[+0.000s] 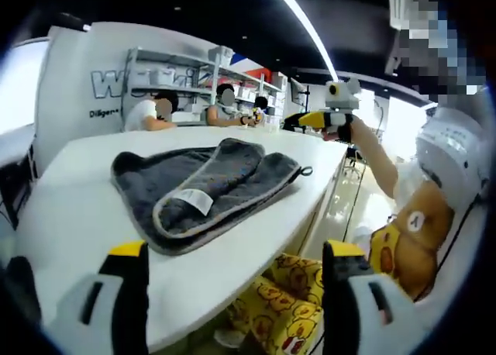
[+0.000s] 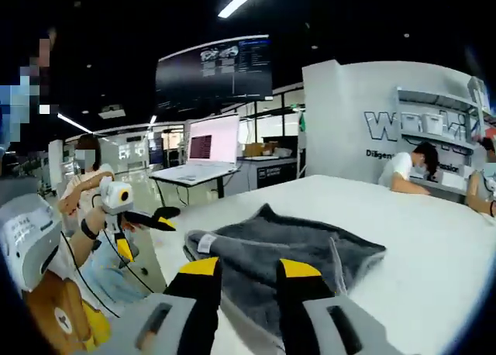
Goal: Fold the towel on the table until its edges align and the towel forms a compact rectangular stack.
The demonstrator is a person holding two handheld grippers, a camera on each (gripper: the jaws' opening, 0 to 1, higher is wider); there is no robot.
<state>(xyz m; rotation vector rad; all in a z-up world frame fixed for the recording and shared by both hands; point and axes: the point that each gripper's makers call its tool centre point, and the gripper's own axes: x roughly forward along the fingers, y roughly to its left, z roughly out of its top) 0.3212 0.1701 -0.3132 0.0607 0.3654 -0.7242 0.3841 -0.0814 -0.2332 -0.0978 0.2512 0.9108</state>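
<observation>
The towel (image 1: 203,188) lies loosely folded mid-tabletop (image 1: 70,208), both grippers (image 1: 232,293) (image 2: 249,293) released, empty, short of it; a grab at its bunched layers could pinch several and skew the edges

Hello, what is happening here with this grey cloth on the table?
A person holds a two-jaw tool in each hand and is folding a grey towel on a white table. Right now neither tool grips it: the left tool and the right tool both stand open, off the cloth. The towel lies loosely bunched, its edges not aligned, so the folding is not finished.
</observation>
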